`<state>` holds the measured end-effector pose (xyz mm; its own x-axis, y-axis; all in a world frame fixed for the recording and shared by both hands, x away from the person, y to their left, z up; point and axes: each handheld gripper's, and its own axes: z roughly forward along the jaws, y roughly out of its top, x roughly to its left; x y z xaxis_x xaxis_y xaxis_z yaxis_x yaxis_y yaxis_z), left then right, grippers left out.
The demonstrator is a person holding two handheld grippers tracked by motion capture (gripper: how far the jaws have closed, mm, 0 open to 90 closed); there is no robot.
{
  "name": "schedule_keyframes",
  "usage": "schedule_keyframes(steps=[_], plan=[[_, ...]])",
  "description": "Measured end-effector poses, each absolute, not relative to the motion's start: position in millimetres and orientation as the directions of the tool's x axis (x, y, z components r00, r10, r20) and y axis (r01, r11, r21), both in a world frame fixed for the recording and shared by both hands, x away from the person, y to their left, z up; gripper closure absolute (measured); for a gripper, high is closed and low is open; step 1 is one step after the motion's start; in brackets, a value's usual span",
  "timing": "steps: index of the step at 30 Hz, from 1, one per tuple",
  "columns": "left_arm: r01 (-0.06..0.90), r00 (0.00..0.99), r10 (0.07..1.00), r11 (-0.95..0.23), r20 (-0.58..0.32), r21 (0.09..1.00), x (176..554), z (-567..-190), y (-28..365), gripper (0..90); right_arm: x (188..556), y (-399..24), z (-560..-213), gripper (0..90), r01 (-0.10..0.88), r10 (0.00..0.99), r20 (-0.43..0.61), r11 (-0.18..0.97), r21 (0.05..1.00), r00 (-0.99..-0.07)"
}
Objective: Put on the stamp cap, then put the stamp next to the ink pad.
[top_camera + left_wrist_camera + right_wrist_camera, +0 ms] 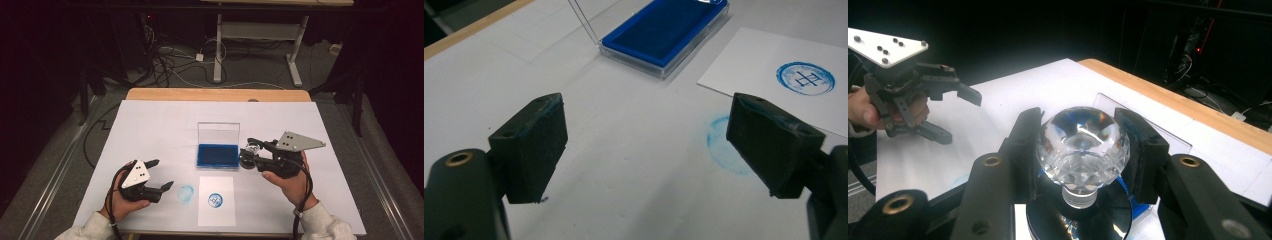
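High view: the left gripper (162, 175) hangs open and empty by a blue smudge (185, 193). The paper (216, 212) already has its print (215, 200). The right gripper (250, 151) squeezes the crystal-knobbed stamp (1083, 142) beside the ink pad (217, 154), likely for more ink.

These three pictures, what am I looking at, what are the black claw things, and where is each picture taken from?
A person at a table holds a hand-operated two-jaw gripper in each hand. One camera looks down from above; the other two ride on the grippers. The left gripper is open and empty, beside a blue smudge. The right gripper is shut on a stamp with a clear faceted knob, next to an open blue ink pad. Nearer the person lies a white sheet with a round blue print.
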<state>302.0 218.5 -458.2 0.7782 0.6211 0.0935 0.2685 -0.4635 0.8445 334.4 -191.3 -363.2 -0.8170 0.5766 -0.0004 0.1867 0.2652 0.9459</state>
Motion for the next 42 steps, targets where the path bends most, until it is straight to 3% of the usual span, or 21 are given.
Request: schedule_keyframes(steps=[42], plan=[[0.268,0.795,0.593,-0.533,0.128,0.803,302.5,-461.0,215.5,16.9,369.6,-200.9,-382.1,56.3,0.272,0.662,-0.023,0.339,0.901,-0.749]])
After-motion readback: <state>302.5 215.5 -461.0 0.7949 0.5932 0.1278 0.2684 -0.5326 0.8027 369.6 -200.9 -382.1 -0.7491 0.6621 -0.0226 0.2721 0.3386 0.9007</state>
